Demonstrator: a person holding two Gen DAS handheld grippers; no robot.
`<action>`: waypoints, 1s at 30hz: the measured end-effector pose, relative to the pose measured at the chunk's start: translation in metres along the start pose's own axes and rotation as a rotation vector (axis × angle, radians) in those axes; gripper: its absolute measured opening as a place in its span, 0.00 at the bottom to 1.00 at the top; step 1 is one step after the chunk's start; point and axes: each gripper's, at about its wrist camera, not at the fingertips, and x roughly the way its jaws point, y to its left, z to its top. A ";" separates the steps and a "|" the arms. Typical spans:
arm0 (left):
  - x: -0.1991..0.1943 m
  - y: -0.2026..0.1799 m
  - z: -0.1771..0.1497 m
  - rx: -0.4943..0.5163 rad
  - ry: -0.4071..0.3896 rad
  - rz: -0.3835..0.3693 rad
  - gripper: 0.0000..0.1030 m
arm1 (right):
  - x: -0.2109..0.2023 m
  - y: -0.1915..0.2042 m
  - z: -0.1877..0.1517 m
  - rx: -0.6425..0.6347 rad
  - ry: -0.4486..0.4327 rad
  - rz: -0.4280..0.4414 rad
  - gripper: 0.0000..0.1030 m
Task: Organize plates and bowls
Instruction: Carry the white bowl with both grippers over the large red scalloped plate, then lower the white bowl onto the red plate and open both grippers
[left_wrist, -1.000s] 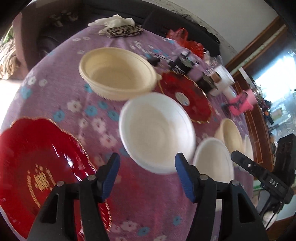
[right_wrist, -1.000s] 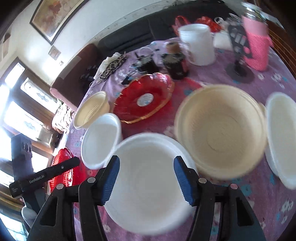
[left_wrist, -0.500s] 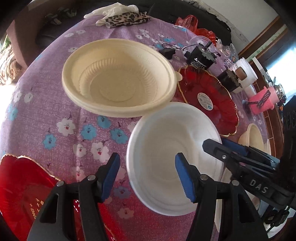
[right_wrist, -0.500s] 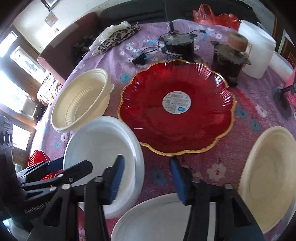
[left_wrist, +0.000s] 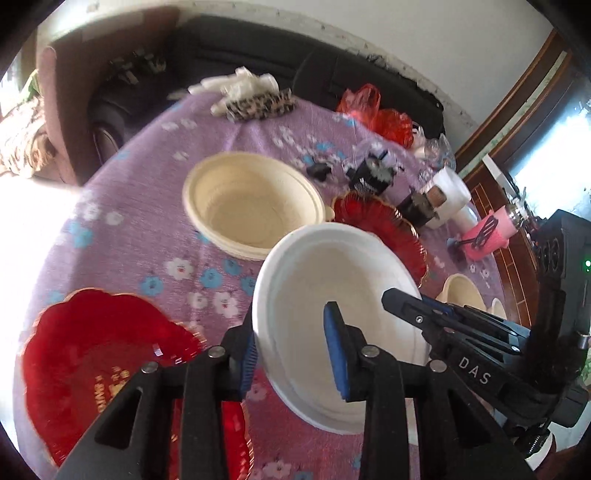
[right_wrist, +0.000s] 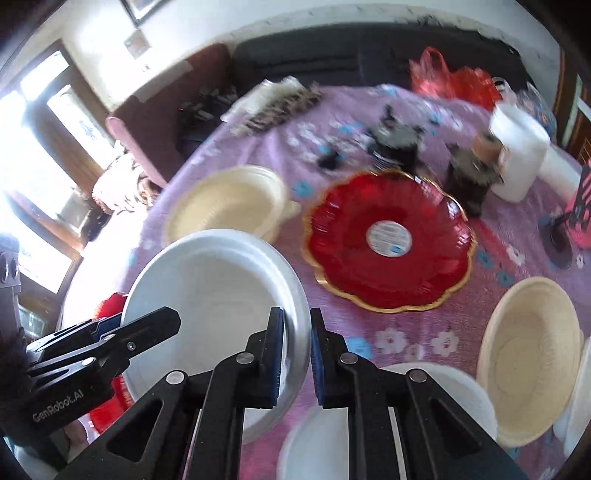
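Both grippers are pinching one smooth, round white bowl (left_wrist: 332, 314), empty, at frame centre: left gripper (left_wrist: 295, 354) closing on its rim, right gripper (right_wrist: 297, 354) clamped narrow.

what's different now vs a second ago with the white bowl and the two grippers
Both grippers closed in on the white bowl: the left gripper has its rim between its closing jaws, and the right gripper has shut on the opposite rim. A second ago both stood open and held nothing. The cream bowl, both red plates and the purple tablecloth stayed put.
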 end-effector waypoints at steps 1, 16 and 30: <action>-0.008 0.004 -0.003 -0.004 -0.019 0.008 0.34 | -0.004 0.008 -0.002 -0.011 -0.006 0.013 0.15; -0.051 0.127 -0.057 -0.205 -0.068 0.143 0.37 | 0.058 0.138 -0.050 -0.153 0.106 0.098 0.16; -0.044 0.149 -0.070 -0.233 -0.054 0.111 0.63 | 0.067 0.148 -0.058 -0.134 0.070 0.108 0.33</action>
